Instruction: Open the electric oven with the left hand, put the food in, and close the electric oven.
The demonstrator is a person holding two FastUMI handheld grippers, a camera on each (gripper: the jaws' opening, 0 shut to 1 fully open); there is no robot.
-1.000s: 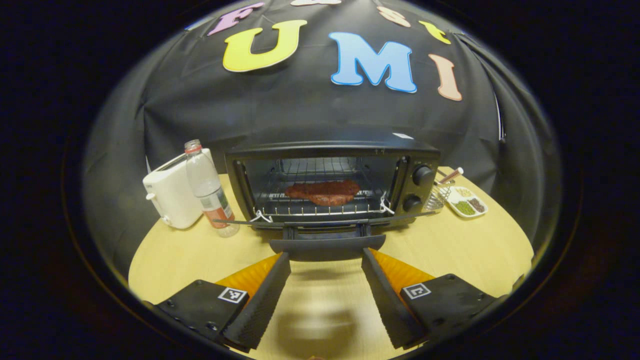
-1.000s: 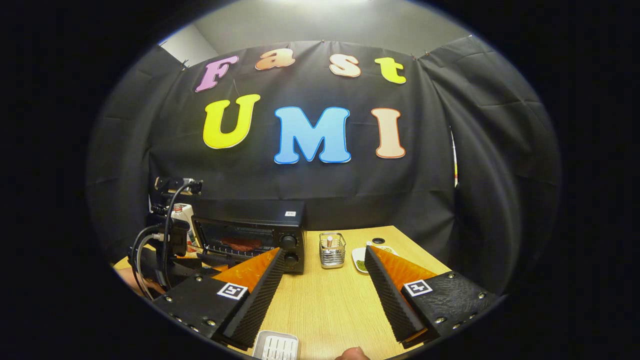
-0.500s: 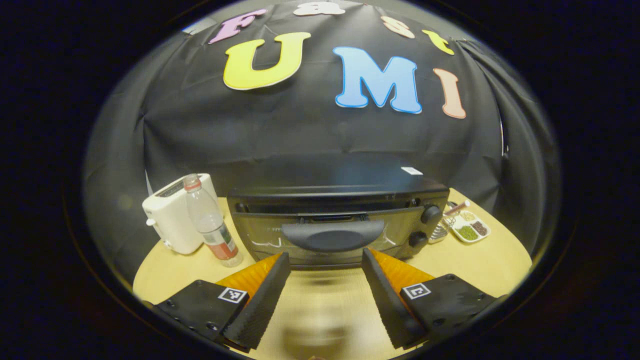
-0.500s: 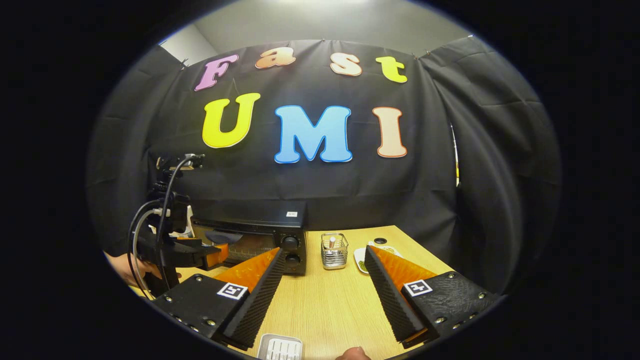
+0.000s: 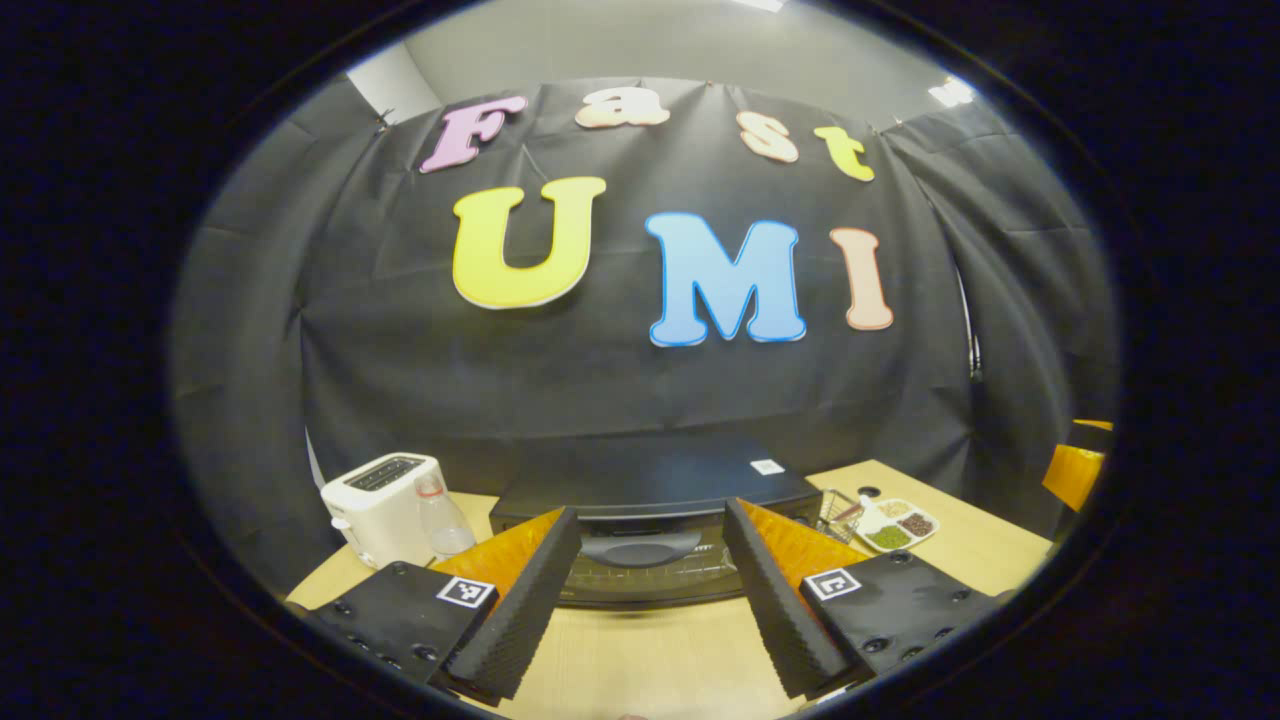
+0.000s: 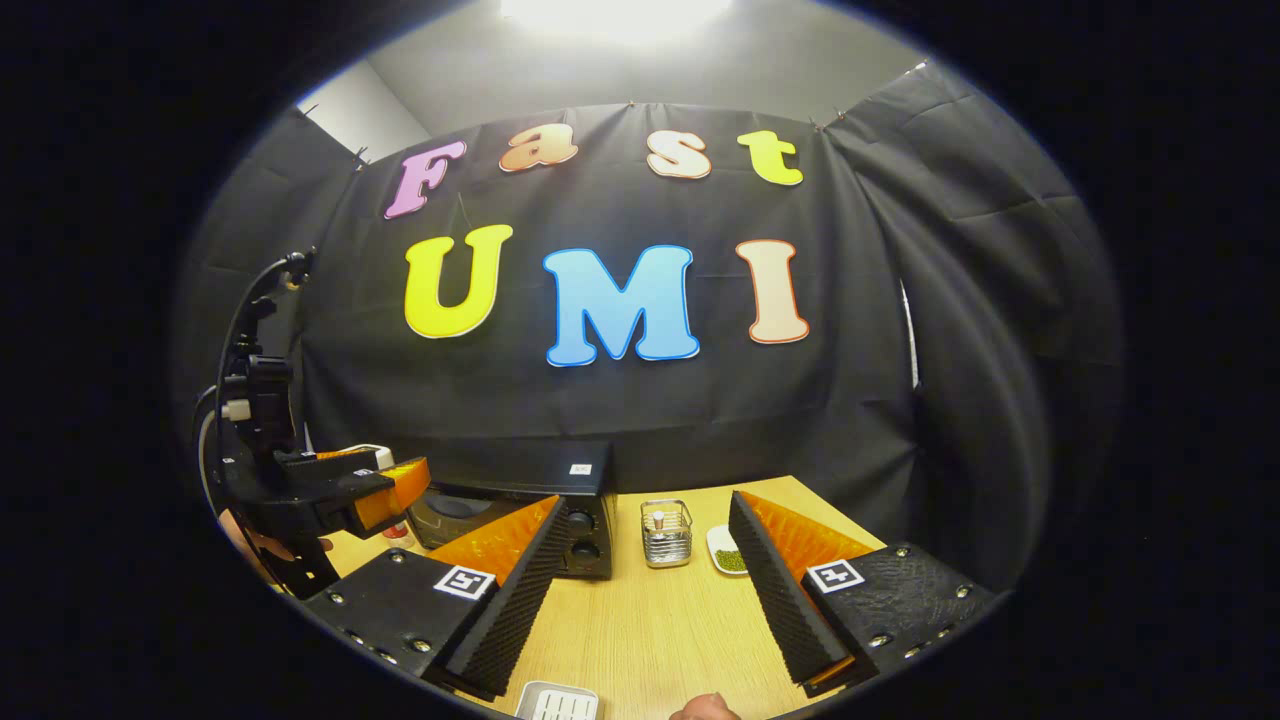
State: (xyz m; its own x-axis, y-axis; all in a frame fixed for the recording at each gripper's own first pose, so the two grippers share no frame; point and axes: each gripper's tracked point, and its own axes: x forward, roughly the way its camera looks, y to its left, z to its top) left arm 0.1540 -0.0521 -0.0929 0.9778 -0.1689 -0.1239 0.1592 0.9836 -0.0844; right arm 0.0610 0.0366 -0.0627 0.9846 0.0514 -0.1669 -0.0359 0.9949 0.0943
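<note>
Left claw (image 5: 640, 590) spread wide and empty, poised above the bench (image 5: 650, 670) just in front of the electric oven (image 5: 650, 535), door handle (image 5: 640, 548) framed between the fingers but not touched; right claw (image 6: 640, 590) likewise apart, holding nothing, well off to the oven's right. Door looks up and shut, food not discernible behind the glass, so closing step judged finished or nearly so. Next call: confirm door seated flush, otherwise a light push on the handle; toaster (image 5: 385, 508), bottle (image 5: 440, 520), condiment dish (image 5: 895, 525) beyond, not involved.
</note>
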